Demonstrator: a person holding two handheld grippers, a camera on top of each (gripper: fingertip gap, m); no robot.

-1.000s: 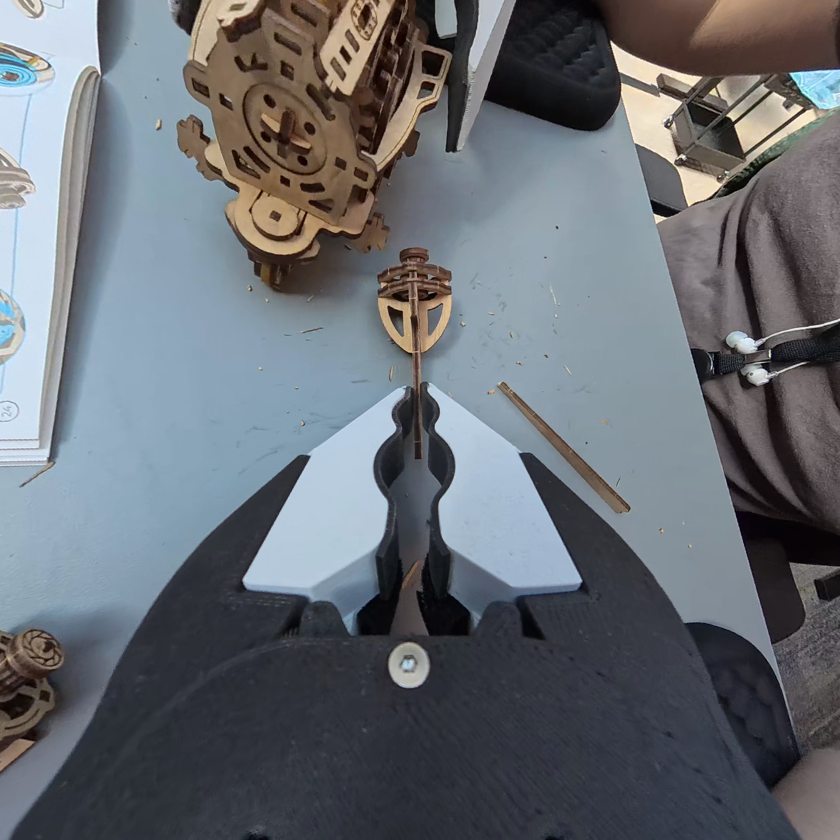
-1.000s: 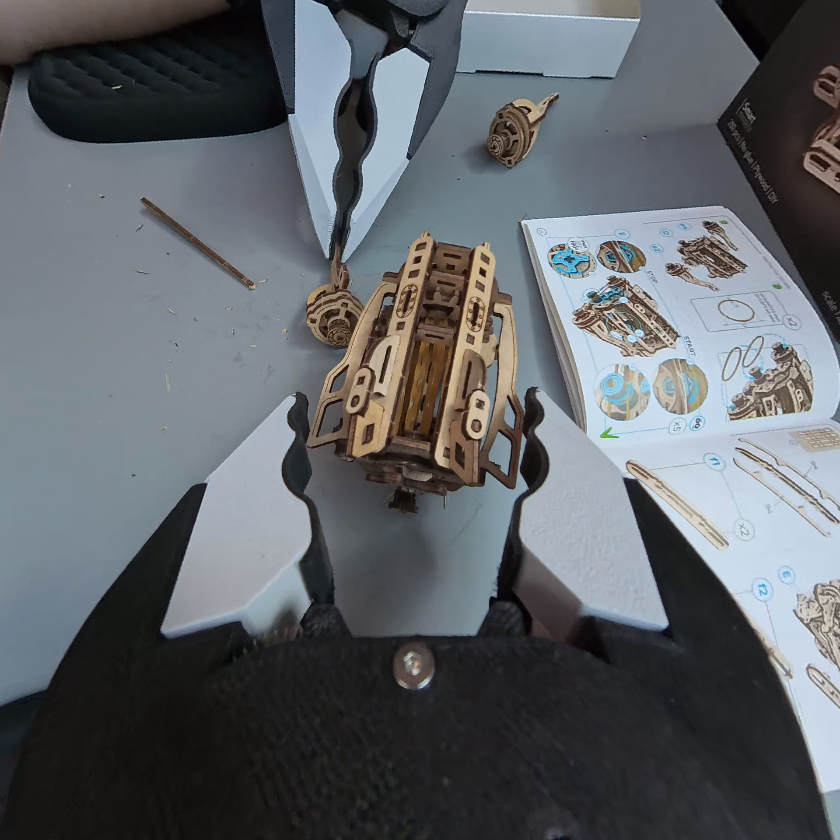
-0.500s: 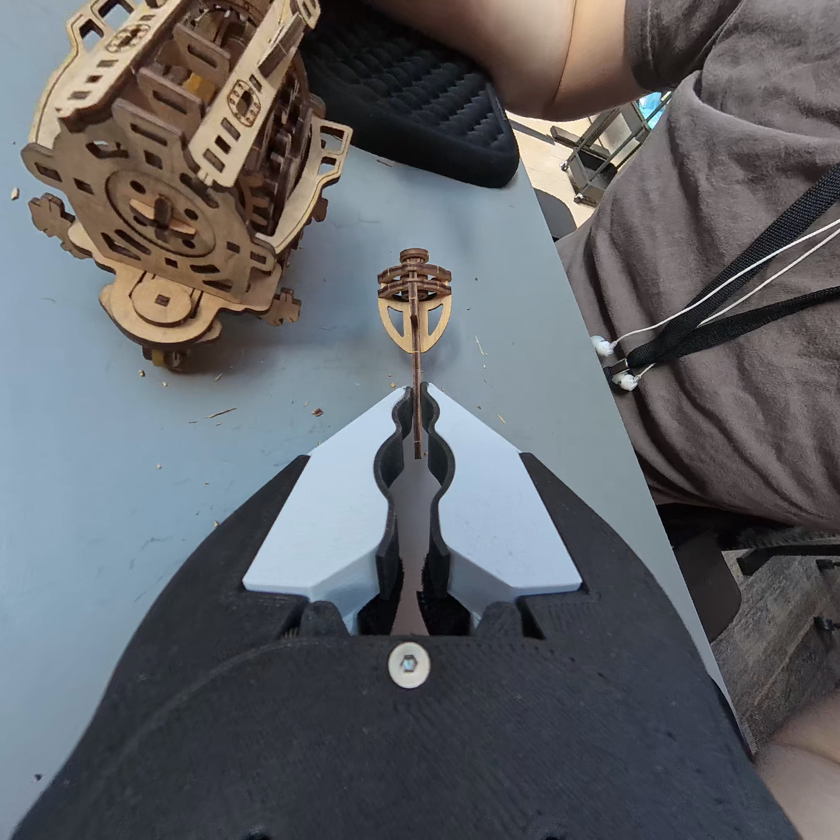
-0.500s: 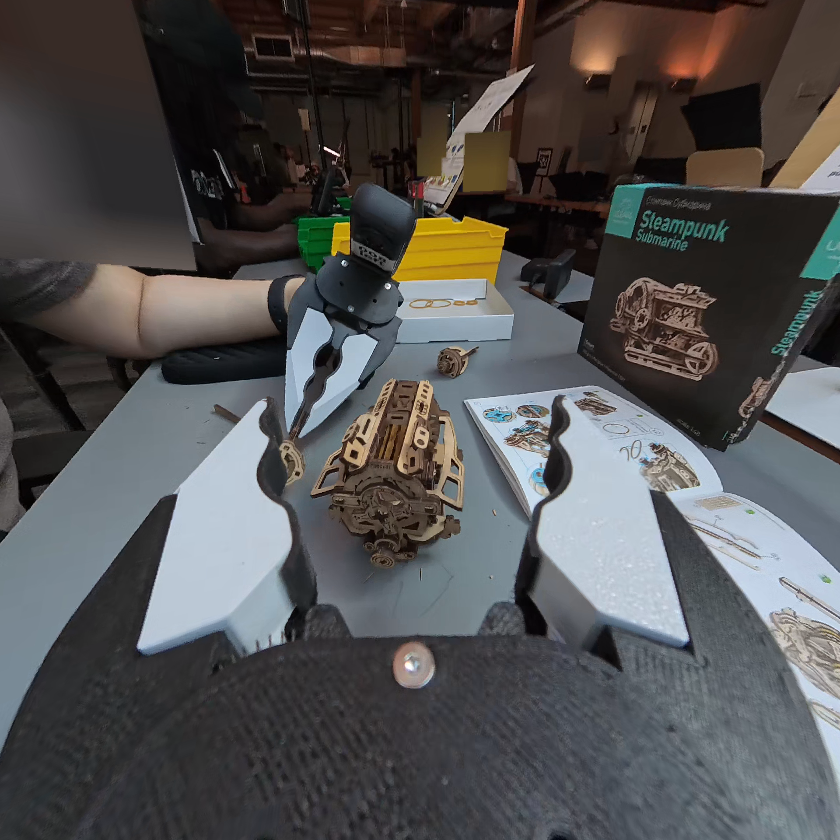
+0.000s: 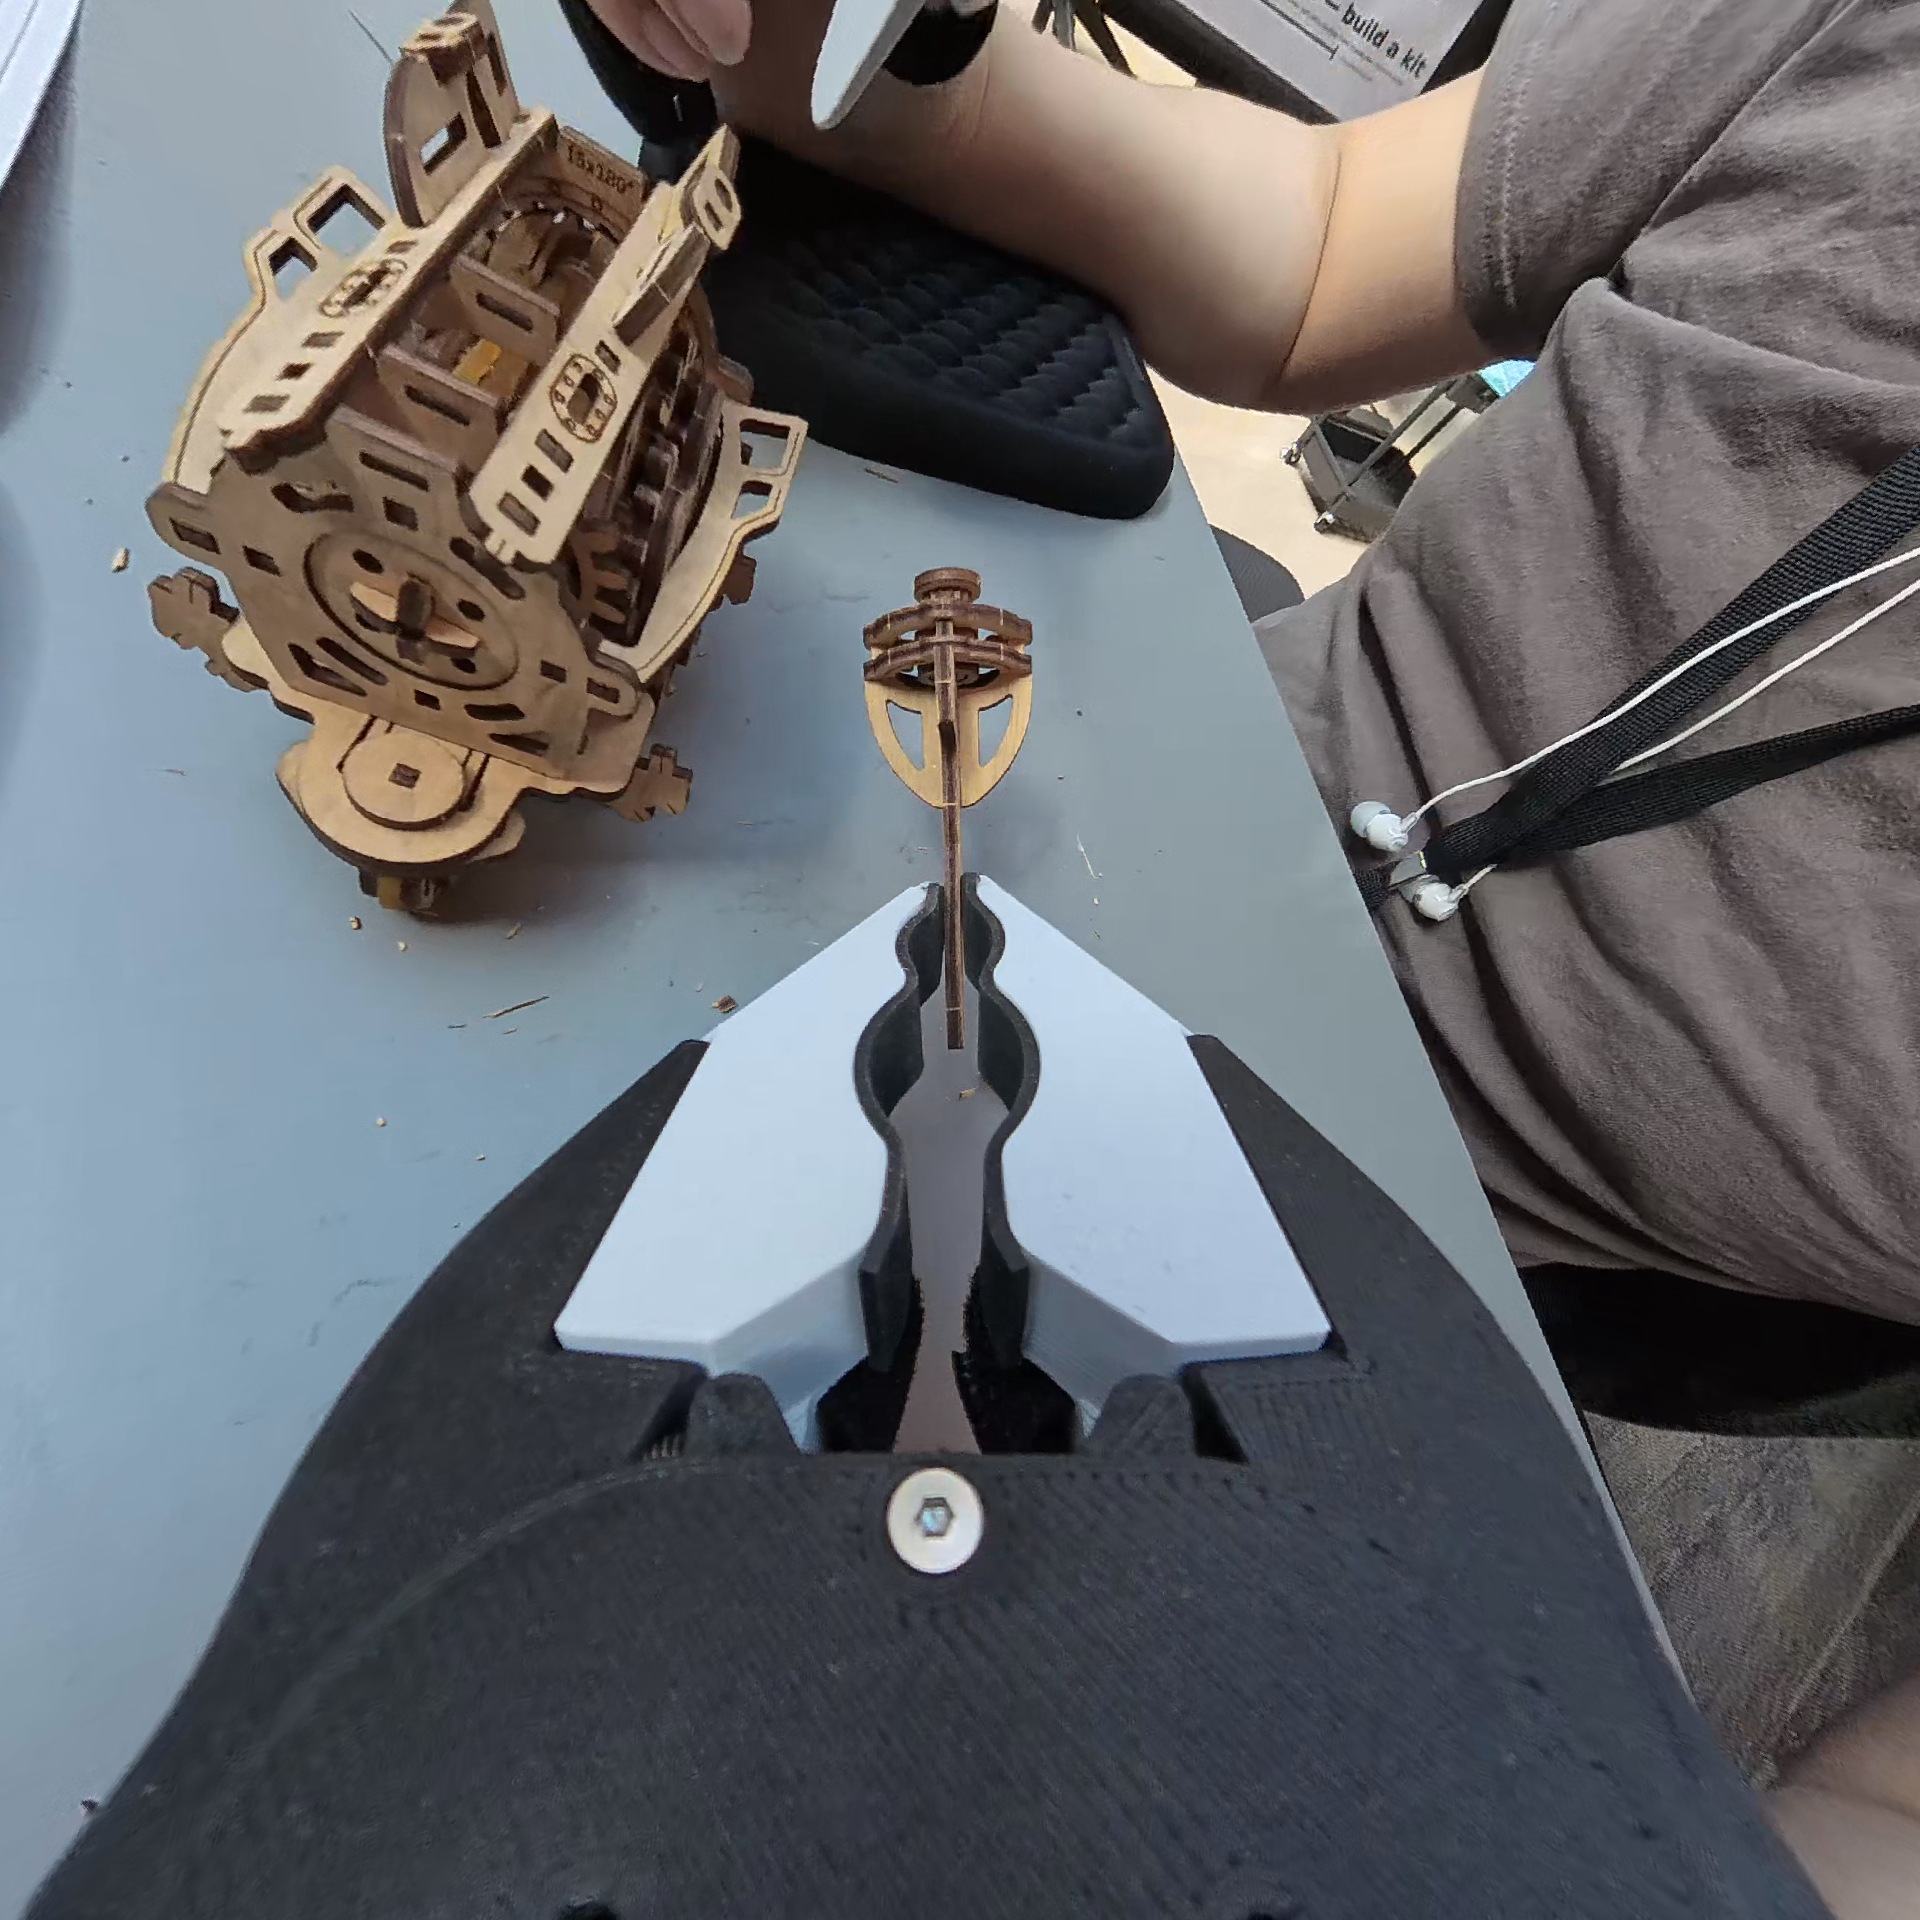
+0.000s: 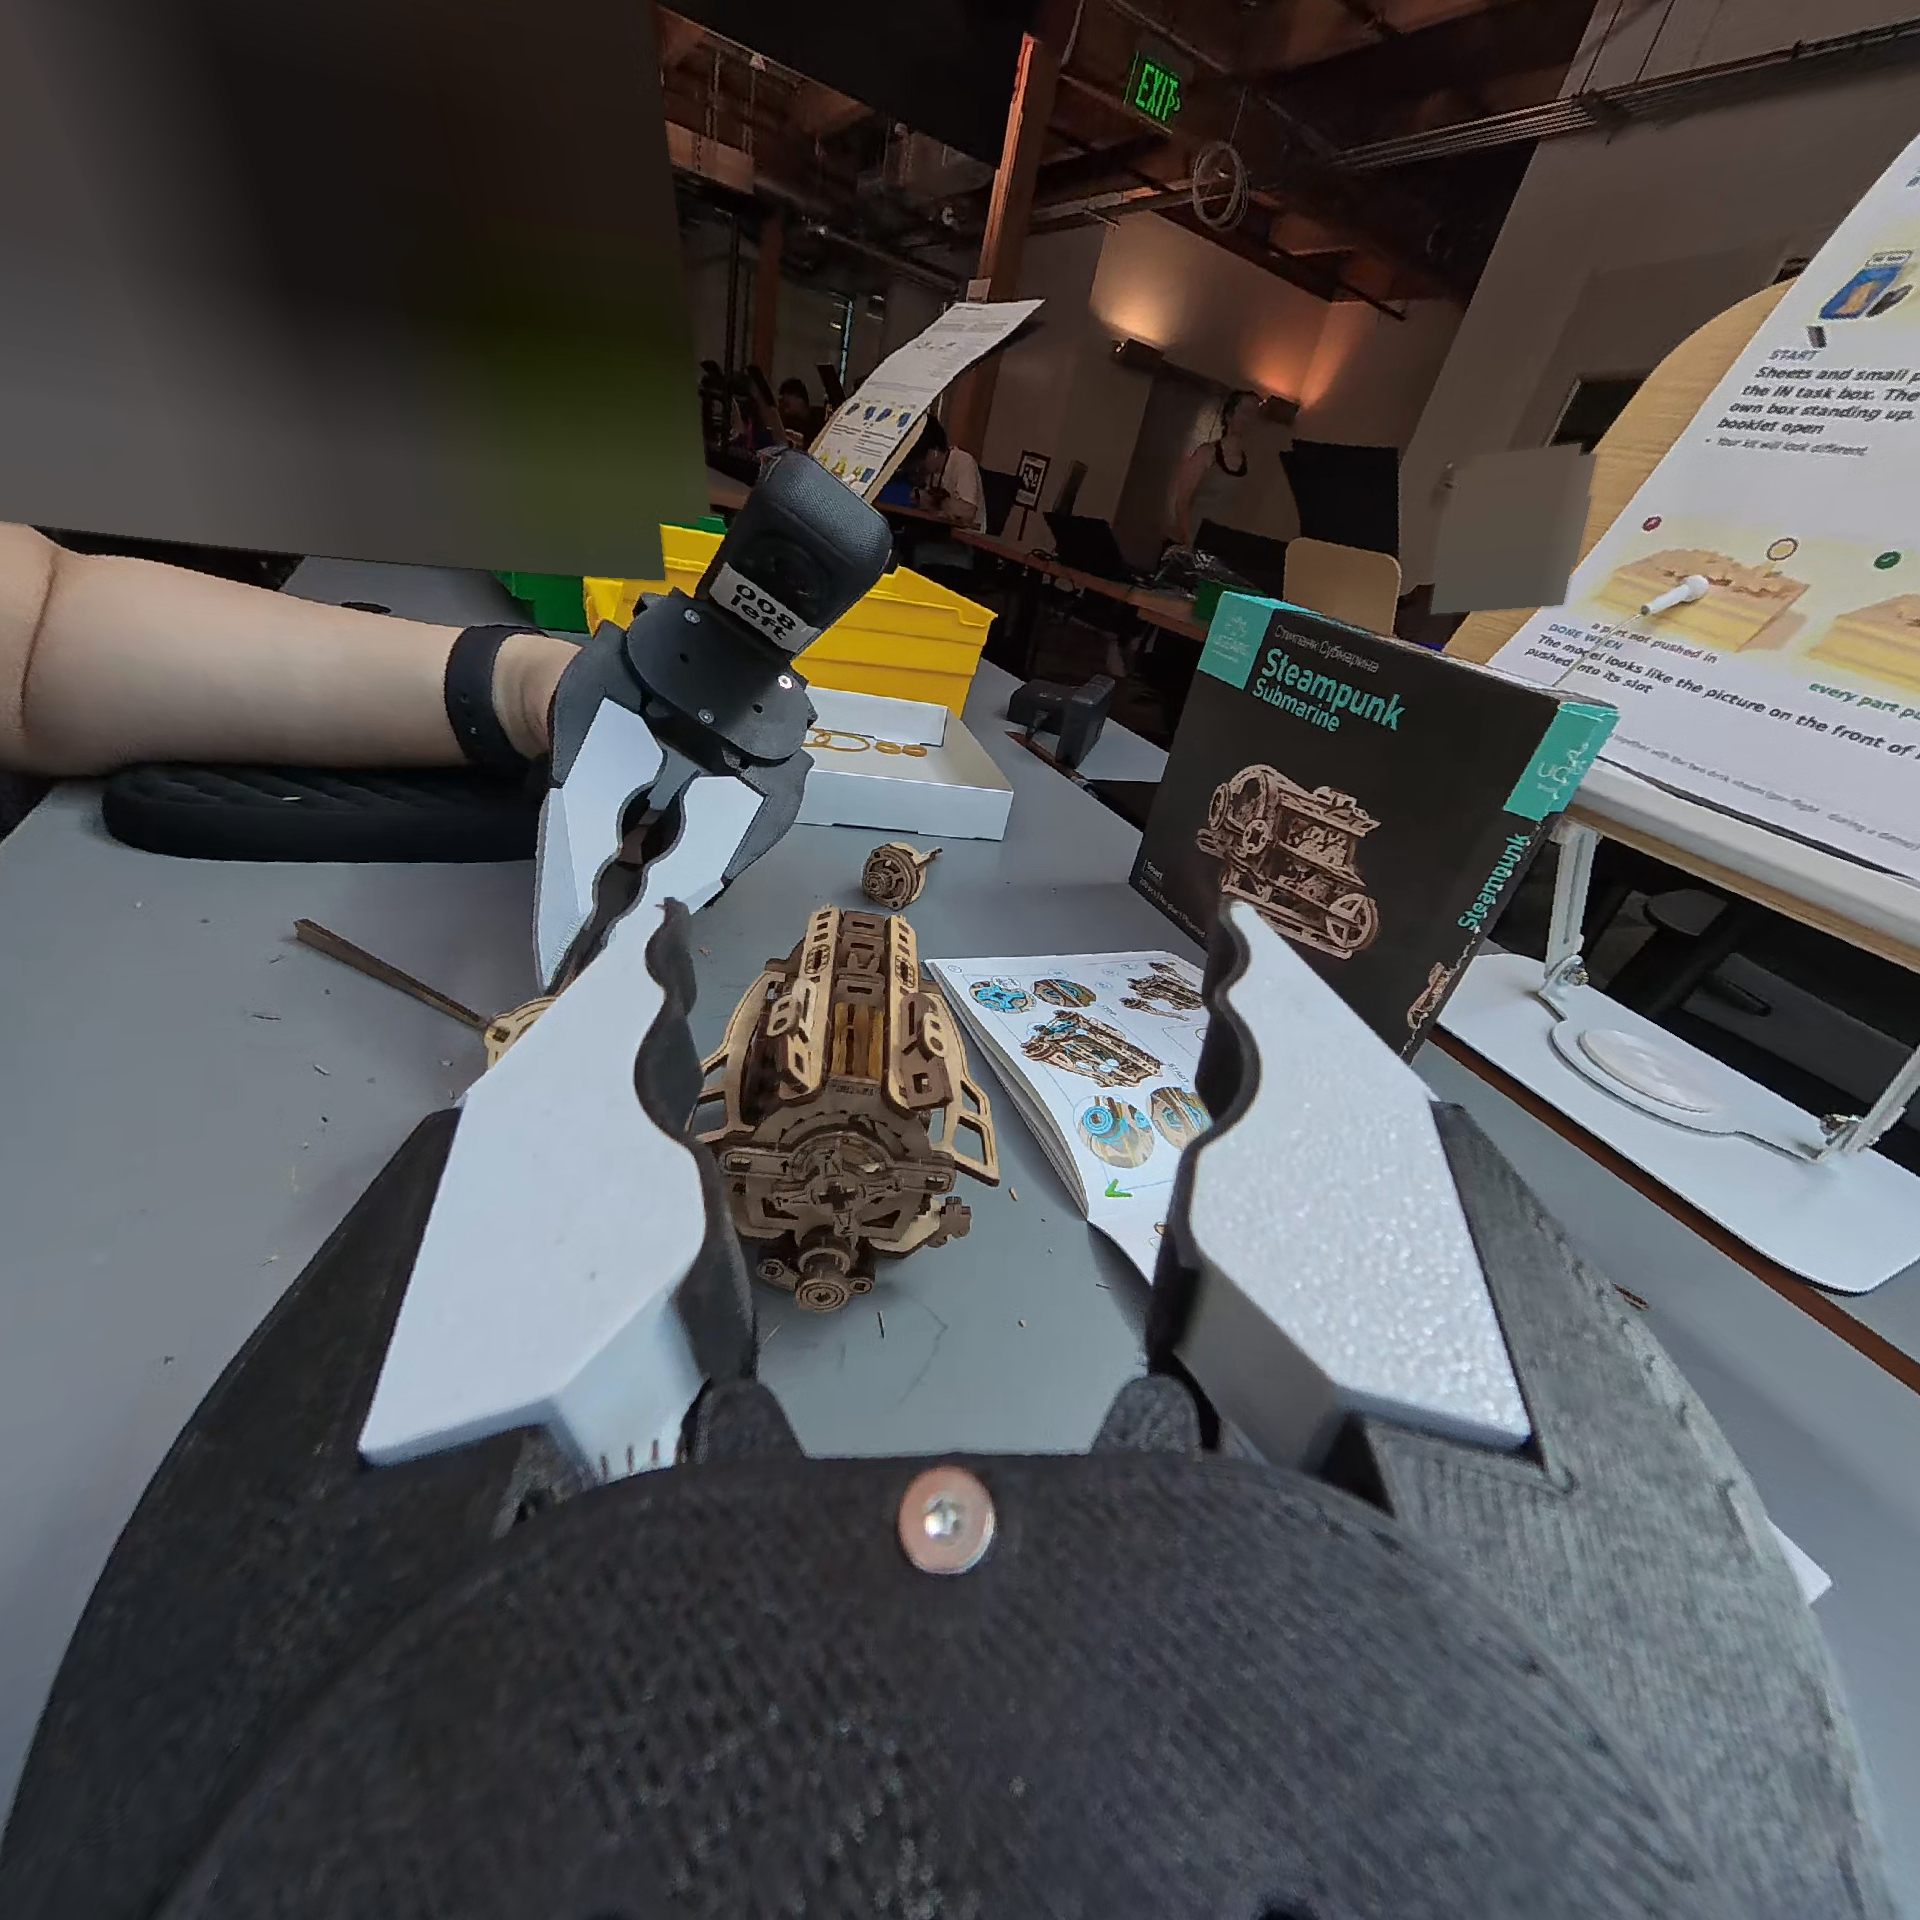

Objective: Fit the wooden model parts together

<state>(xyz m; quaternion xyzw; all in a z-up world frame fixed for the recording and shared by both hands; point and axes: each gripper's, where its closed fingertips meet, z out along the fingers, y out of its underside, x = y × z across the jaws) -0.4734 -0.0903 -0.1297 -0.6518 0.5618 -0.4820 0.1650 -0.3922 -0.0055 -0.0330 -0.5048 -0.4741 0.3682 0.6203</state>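
The left gripper (image 5: pixel 951 894) has its fingers closed on the thin stem of a small wooden propeller-like part (image 5: pixel 945 696), both pads pressing the stem, with the part's fan-shaped head sticking out ahead of the tips above the grey tabletop (image 5: pixel 260 1143). To its left the large wooden model body (image 5: pixel 447 520) sits on the tabletop, tilted, apart from the held part. A black wrist rest (image 5: pixel 935 384) lies behind it with a person's forearm (image 5: pixel 1195 229) over it.

The right gripper (image 6: pixel 940 997) has its fingers spread wide and holds nothing; the wooden model body (image 6: pixel 847 1112) lies on the tabletop in the space between the two fingers, neither pad touching it. Just right of the model lies an open instruction booklet (image 6: pixel 1081 1049), and beyond that stands the dark kit box (image 6: pixel 1351 821). A second small wooden sub-assembly (image 6: pixel 894 876) rests behind the model, near a white tray (image 6: pixel 914 790). A loose wooden strip (image 6: pixel 384 971) lies to the left
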